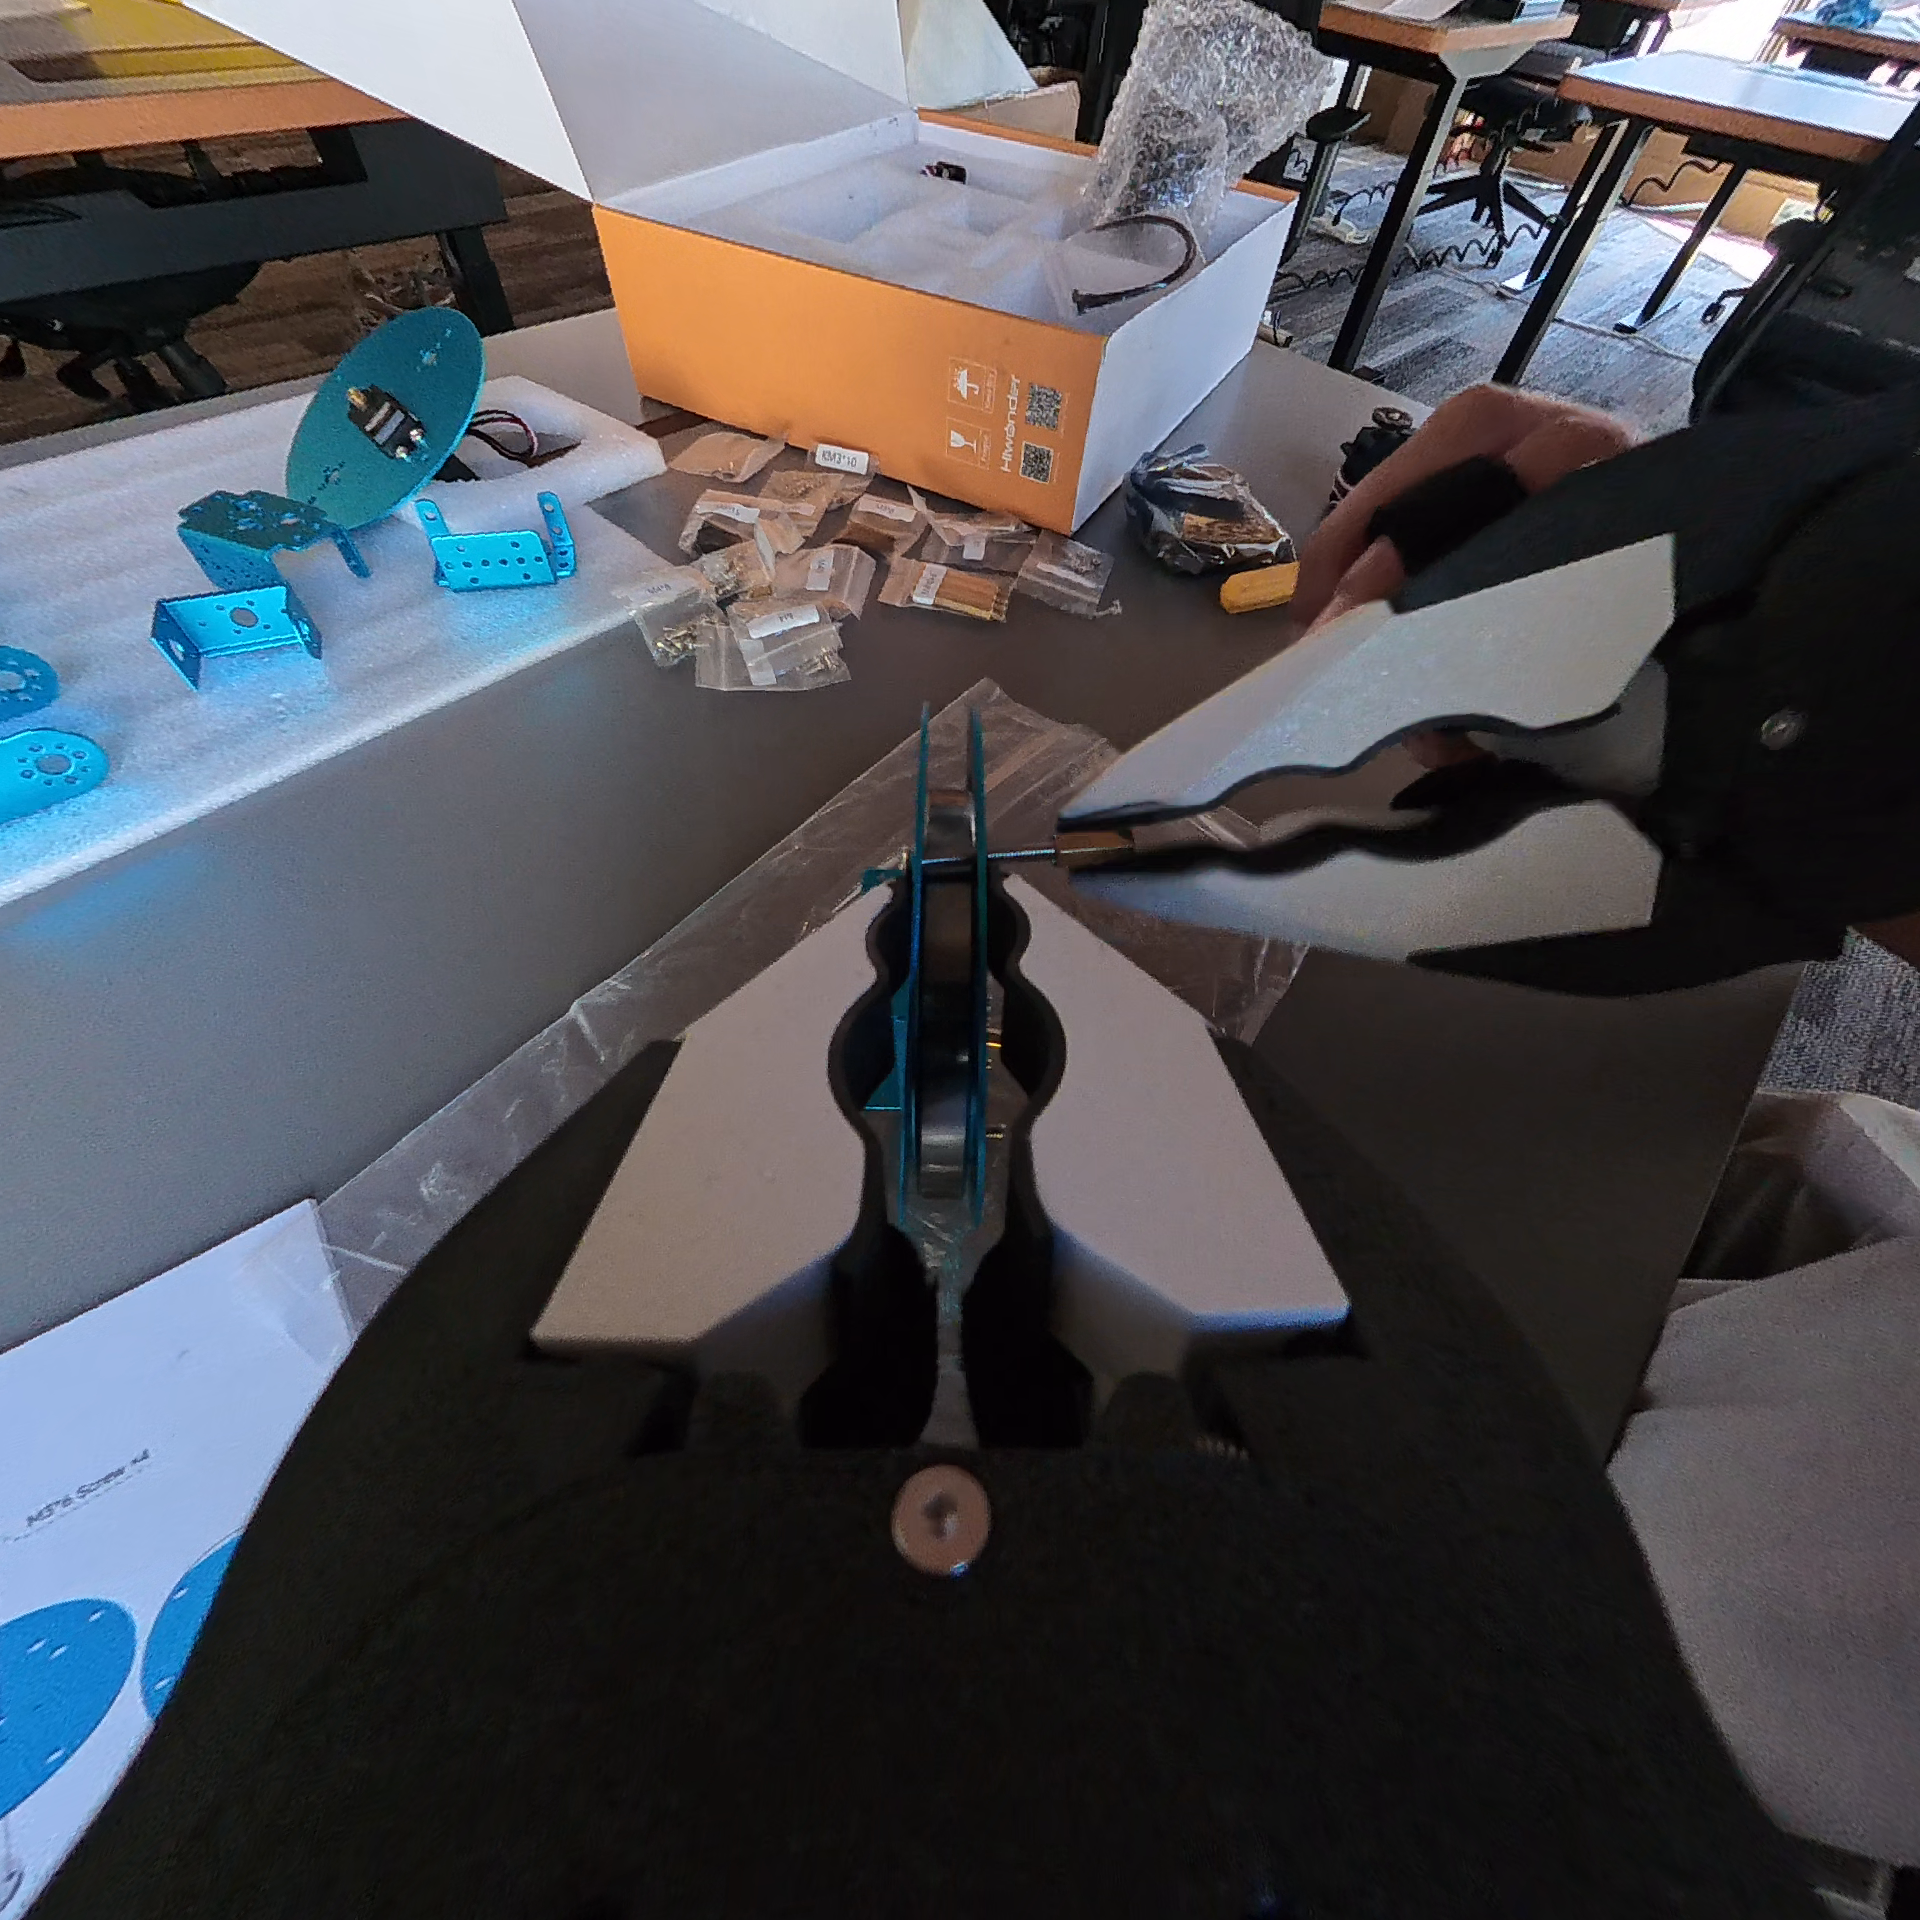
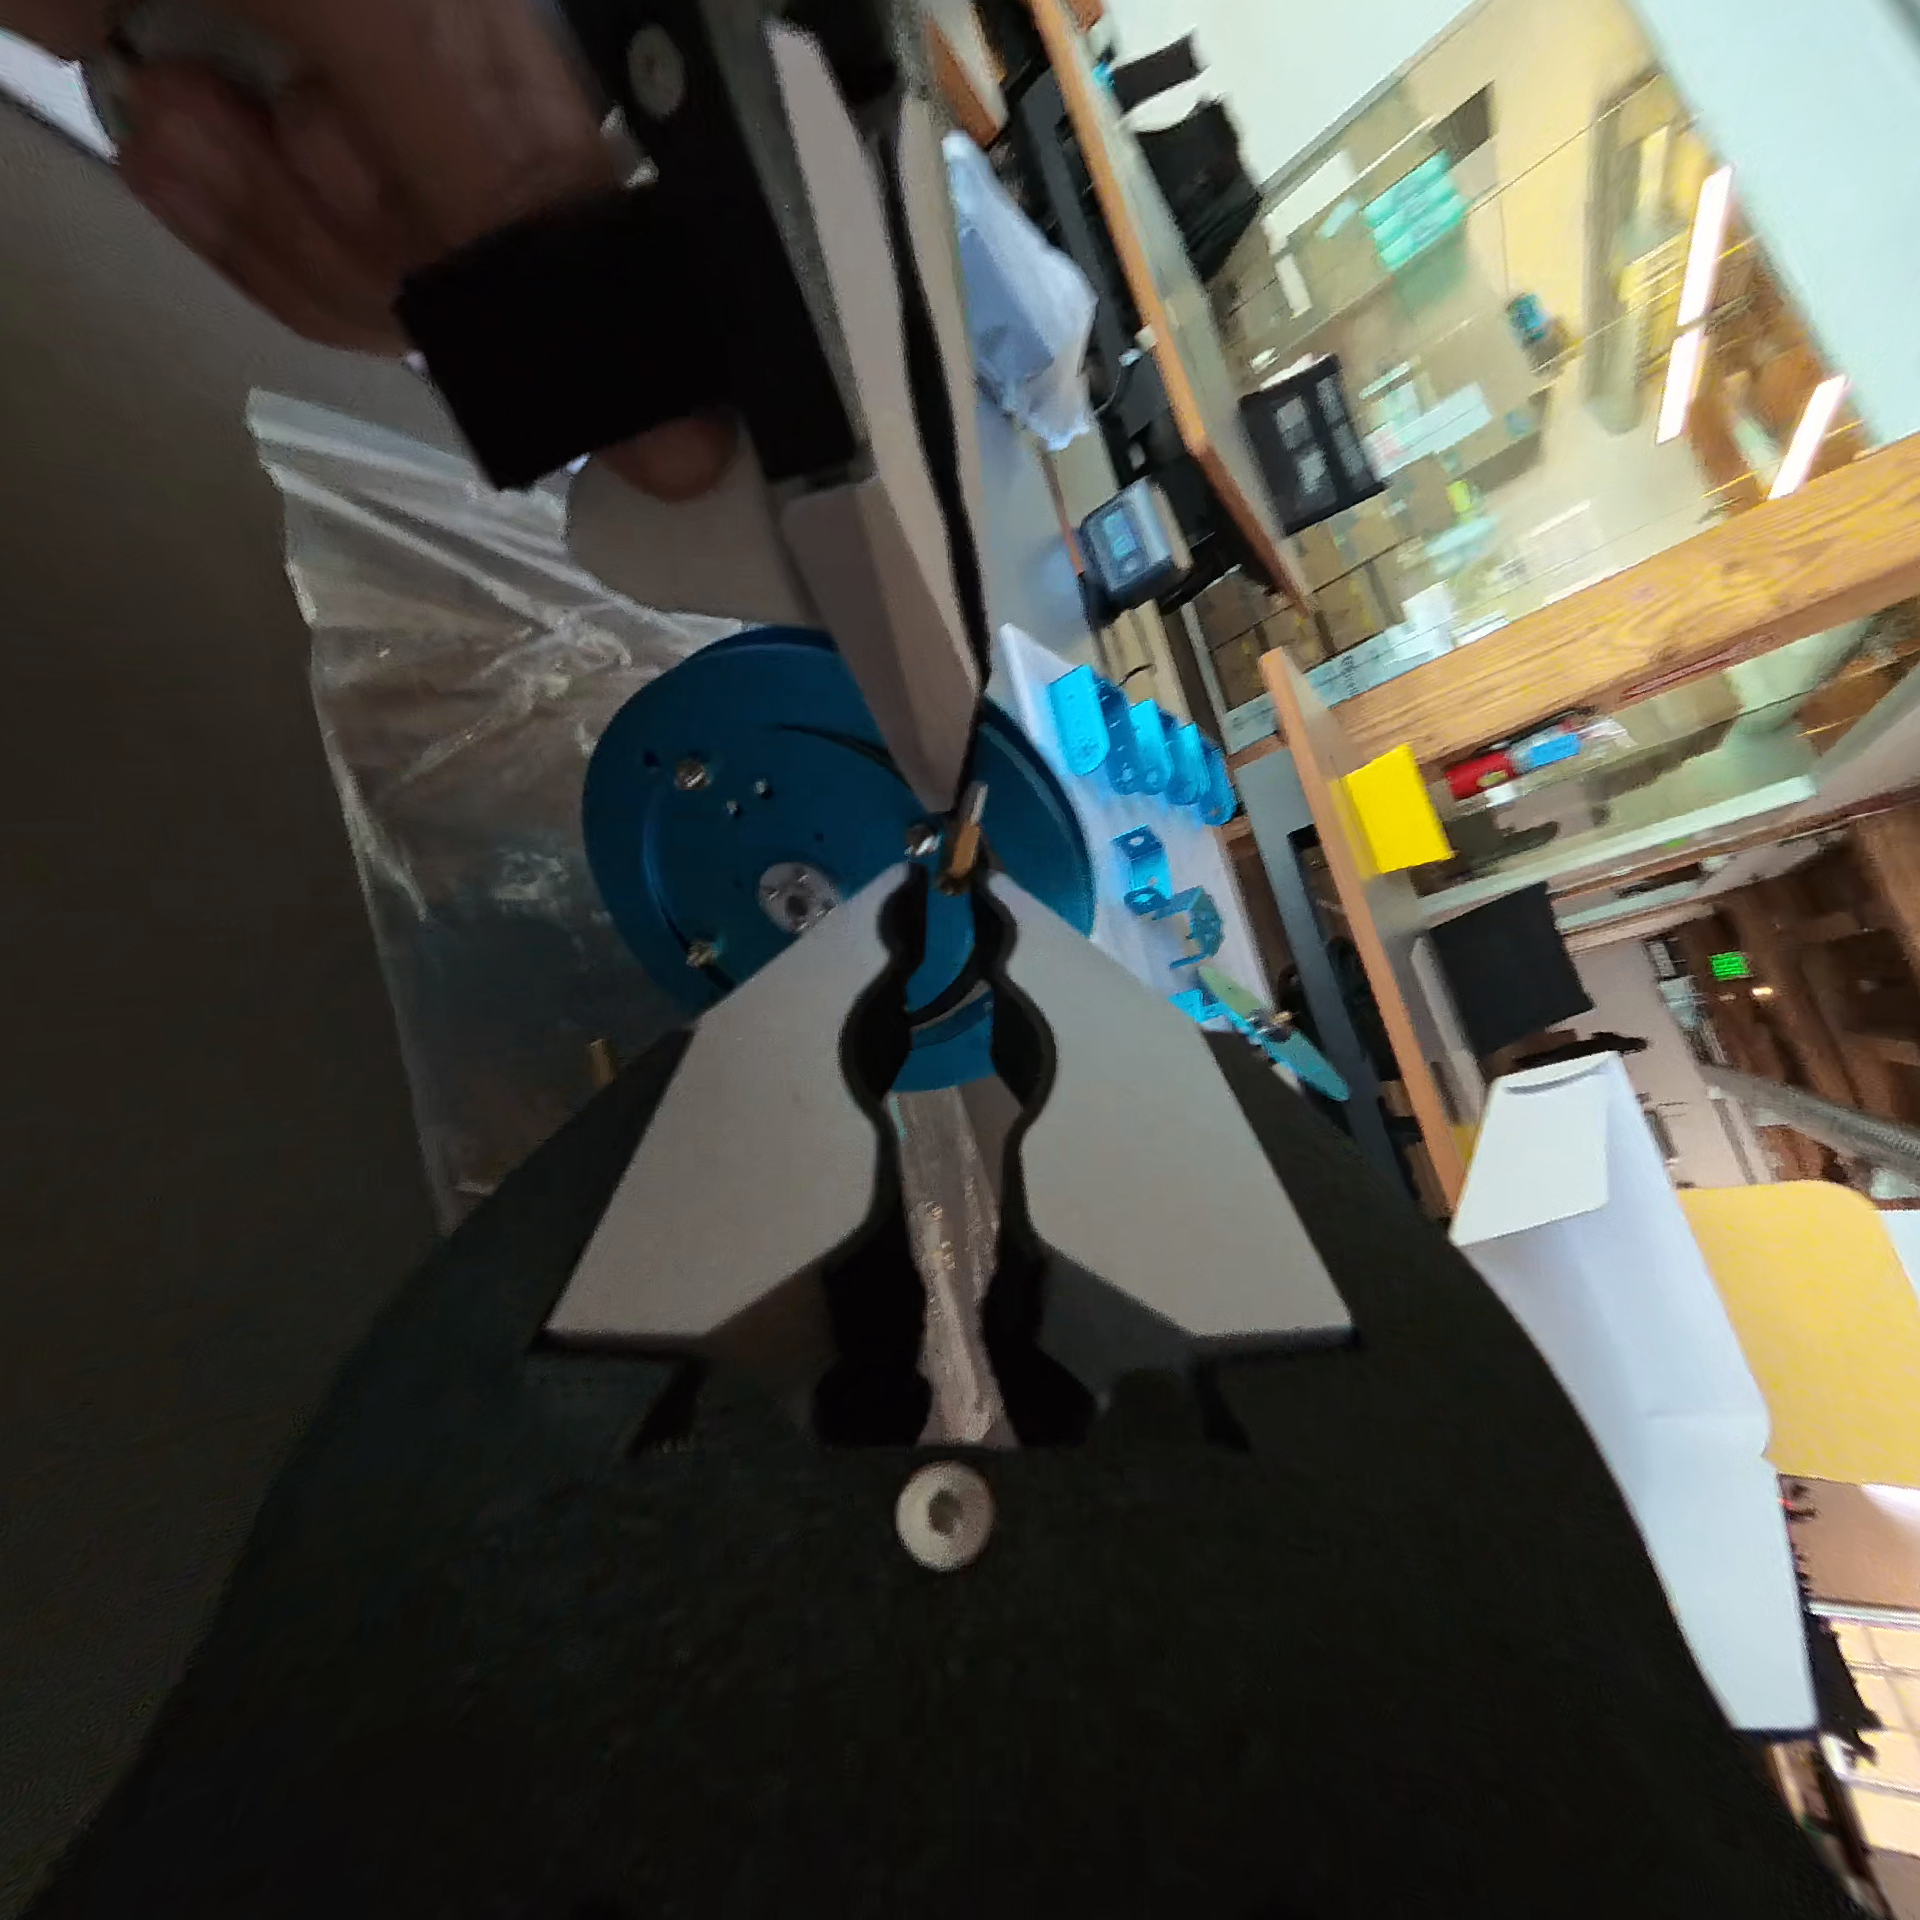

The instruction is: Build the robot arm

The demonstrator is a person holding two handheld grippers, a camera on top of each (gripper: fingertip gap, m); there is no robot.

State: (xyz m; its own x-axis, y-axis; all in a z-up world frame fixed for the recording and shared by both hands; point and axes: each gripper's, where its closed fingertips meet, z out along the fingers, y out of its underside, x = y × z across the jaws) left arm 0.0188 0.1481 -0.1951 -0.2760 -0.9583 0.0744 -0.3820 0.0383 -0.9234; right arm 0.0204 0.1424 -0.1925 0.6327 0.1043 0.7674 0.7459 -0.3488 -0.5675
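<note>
Writing on the orange box [image 1: 831, 343] and the things around it

The box's orange side carries a printed brand mark, two handling pictograms and two square scan codes near its white corner. In front of the box, the clear bags of small hardware [image 1: 769, 613] each bear a small white label with short size markings. Far in front of the box, at the table's near edge, a white printed sheet [image 1: 104, 1475] has one line of dark print above pictures of blue discs. In the right wrist view, well beyond the box, a green lit sign [image 2: 1728, 966] is too blurred to read.
</note>
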